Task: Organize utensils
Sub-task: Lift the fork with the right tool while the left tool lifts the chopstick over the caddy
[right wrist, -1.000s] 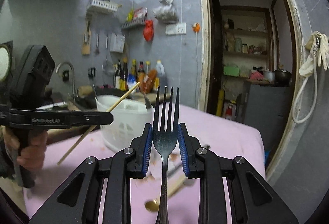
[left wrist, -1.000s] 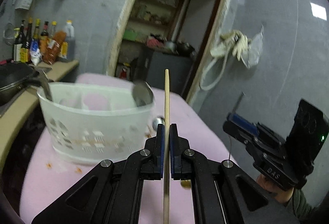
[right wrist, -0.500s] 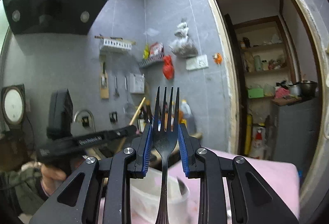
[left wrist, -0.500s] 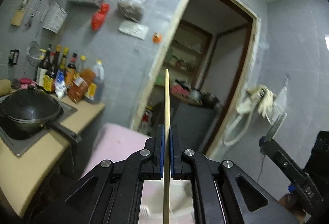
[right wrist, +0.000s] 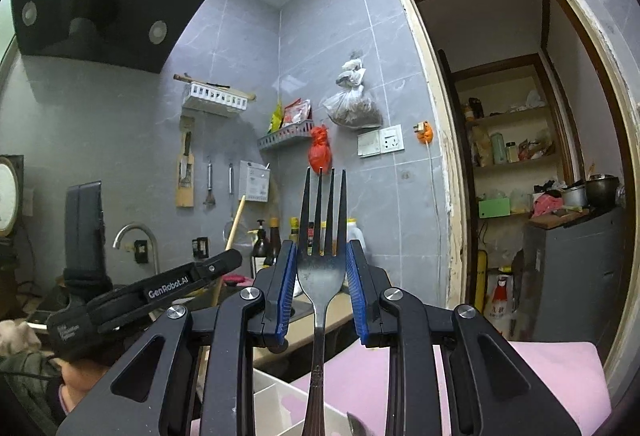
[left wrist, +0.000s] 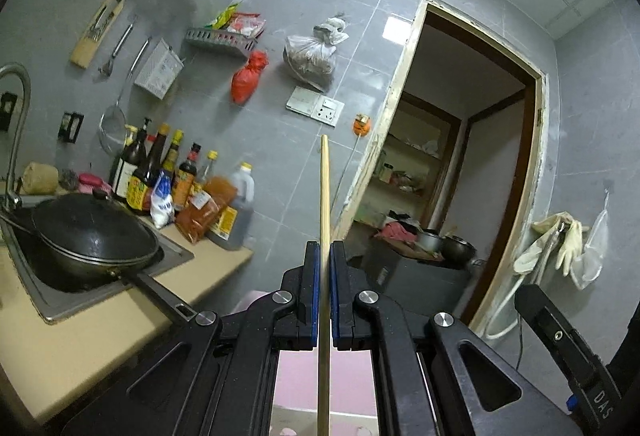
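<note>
My left gripper [left wrist: 325, 246] is shut on a thin wooden chopstick [left wrist: 325, 192] that stands upright between its blue pads. A dark metal fork [right wrist: 322, 268], tines up, is clamped in my right gripper [right wrist: 322, 248]. Both grippers are held level, high above the pink table [right wrist: 552, 360]. The white plastic utensil basket [right wrist: 272, 392] shows only as a rim below the right gripper. In the right wrist view the left gripper [right wrist: 228, 260] sits to the left with its chopstick [right wrist: 236, 220] slanting up. The right gripper's body [left wrist: 560, 340] shows at the lower right of the left wrist view.
A black wok [left wrist: 92, 232] rests on the counter at left, with several sauce bottles [left wrist: 172, 176] behind it. A range hood [right wrist: 104, 8] hangs high at left. An open doorway [left wrist: 460, 176] leads to shelves and a dark cabinet [right wrist: 572, 268].
Both grippers rose and tipped upward, keeping chopstick and fork. The basket slid from mid-view to the bottom edge, and the wall, hood and ceiling came into view.
</note>
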